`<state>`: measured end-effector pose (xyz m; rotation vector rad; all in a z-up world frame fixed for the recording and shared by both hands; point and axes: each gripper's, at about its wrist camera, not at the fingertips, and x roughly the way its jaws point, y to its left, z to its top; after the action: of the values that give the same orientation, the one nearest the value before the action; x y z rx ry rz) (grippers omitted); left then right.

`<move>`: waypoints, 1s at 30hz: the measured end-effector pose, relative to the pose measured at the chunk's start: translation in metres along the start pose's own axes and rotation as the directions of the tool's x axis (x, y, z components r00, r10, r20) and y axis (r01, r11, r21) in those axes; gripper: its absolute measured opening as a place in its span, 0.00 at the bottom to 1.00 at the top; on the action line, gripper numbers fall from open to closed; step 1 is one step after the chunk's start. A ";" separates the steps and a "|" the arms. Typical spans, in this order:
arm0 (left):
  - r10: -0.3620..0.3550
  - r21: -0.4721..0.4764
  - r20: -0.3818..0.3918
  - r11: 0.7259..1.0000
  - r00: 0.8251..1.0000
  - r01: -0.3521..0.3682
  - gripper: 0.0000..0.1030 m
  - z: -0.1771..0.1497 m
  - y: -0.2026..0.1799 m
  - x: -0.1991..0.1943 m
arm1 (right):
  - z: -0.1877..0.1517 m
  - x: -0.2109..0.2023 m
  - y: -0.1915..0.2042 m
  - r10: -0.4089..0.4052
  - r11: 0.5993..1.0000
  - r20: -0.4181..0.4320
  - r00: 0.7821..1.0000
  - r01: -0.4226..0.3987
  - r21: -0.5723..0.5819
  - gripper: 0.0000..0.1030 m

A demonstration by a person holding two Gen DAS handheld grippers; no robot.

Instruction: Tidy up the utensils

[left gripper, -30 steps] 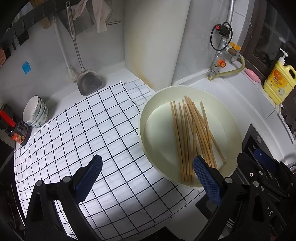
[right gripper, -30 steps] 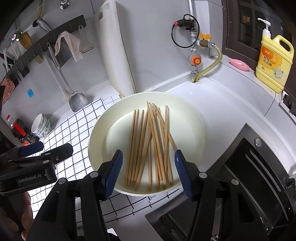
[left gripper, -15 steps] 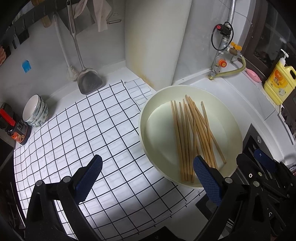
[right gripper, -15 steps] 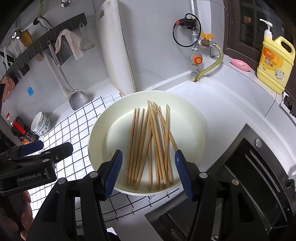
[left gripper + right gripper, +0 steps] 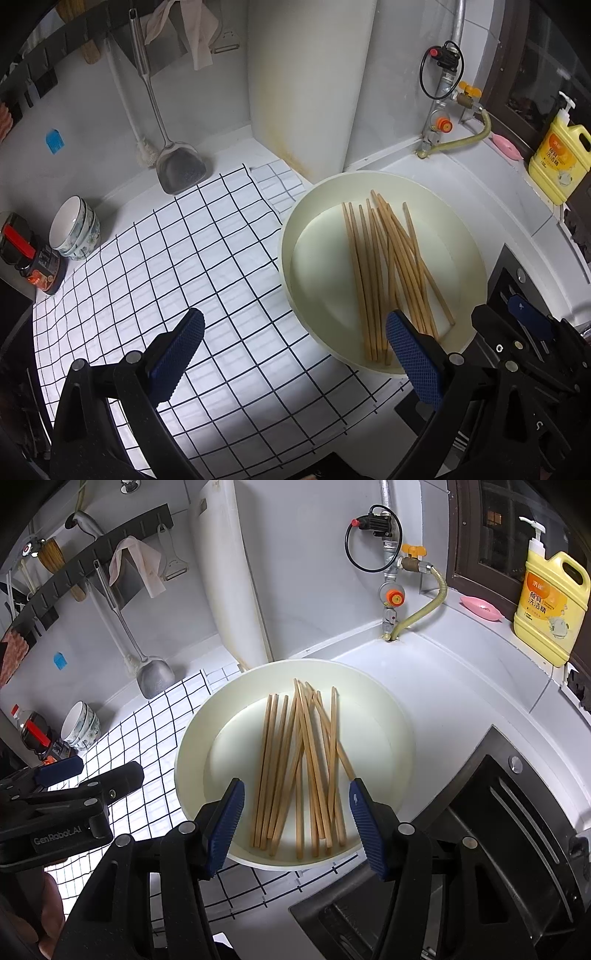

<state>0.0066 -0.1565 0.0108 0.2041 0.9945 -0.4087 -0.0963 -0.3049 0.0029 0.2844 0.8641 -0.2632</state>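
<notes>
Several wooden chopsticks (image 5: 299, 760) lie loosely crossed in a round cream basin (image 5: 195, 738) on the counter; the left wrist view shows the same chopsticks (image 5: 384, 266) and basin (image 5: 291, 236). My right gripper (image 5: 295, 794) hovers above the basin's near rim, open, its blue pads (image 5: 229, 812) either side of the chopstick ends without touching them. My left gripper (image 5: 295, 325) is open and empty over the checked cloth (image 5: 166, 258), its right pad (image 5: 410, 354) in front of the basin's near edge. From the right wrist view the left gripper (image 5: 70, 775) shows at the left edge.
A metal spatula (image 5: 177, 162) hangs from a wall rack, stacked bowls (image 5: 74, 229) and a dark jar (image 5: 33, 258) stand at the left. A gas pipe and hose (image 5: 395, 590), pink soap dish (image 5: 480, 607) and yellow detergent bottle (image 5: 550, 602) line the back. A black stove (image 5: 498, 830) lies at the right.
</notes>
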 end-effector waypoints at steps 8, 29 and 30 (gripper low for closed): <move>-0.003 -0.006 0.002 1.000 1.000 0.003 0.94 0.000 0.000 -0.001 | 0.000 0.001 0.000 0.002 1.000 -0.002 1.000 -0.002 -0.002 0.55; -0.035 -0.007 -0.002 0.999 0.999 0.035 0.94 -0.001 -0.004 -0.002 | -0.003 0.004 0.001 0.005 1.000 -0.009 1.000 -0.005 -0.005 0.55; -0.028 -0.006 0.000 1.000 1.000 0.028 0.94 -0.002 -0.004 -0.002 | -0.003 0.004 0.001 0.005 1.000 -0.010 1.000 -0.005 -0.005 0.55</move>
<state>0.0025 -0.1593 0.0117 0.1851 0.9995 -0.4319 -0.0955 -0.3037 -0.0015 0.2836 0.8734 -0.2553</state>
